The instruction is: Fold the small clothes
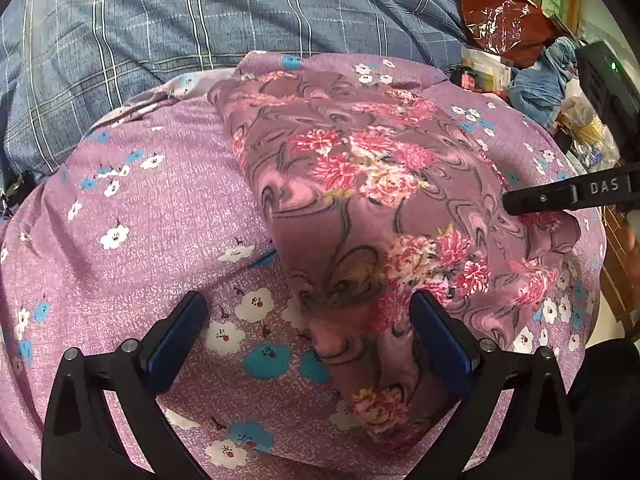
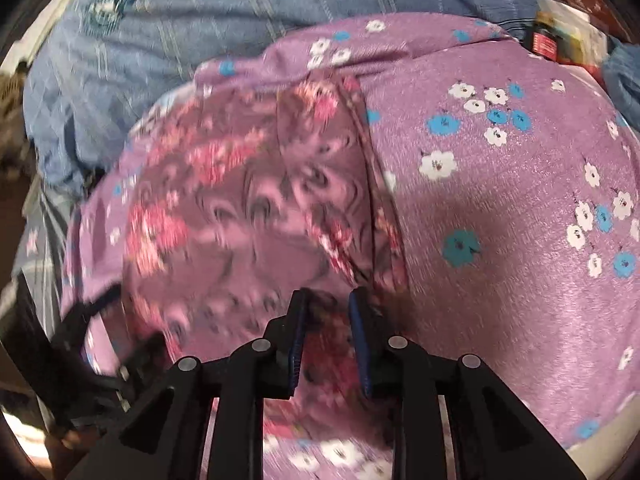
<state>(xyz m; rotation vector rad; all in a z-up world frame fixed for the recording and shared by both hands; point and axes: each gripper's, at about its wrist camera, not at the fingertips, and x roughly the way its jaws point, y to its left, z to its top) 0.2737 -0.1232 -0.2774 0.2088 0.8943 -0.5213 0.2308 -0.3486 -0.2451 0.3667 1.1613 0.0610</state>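
A small mauve garment with pink flowers (image 1: pixel 360 184) lies folded in a long strip on a purple sheet with white and blue flowers (image 1: pixel 132 216). My left gripper (image 1: pixel 308 312) is open just above the sheet, its right finger at the garment's near end. My right gripper (image 1: pixel 508 202) reaches in from the right onto the garment's edge. In the right wrist view the image is blurred; the right gripper (image 2: pixel 327 300) is partly closed with the garment (image 2: pixel 240 208) between and under its fingers. A narrow gap shows between the pads.
A blue plaid quilt (image 1: pixel 168 32) lies behind the sheet. At the far right are a shiny red bag (image 1: pixel 500 20), blue cloth (image 1: pixel 544 80) and small clutter. The sheet's right side (image 2: pixel 520 200) is bare.
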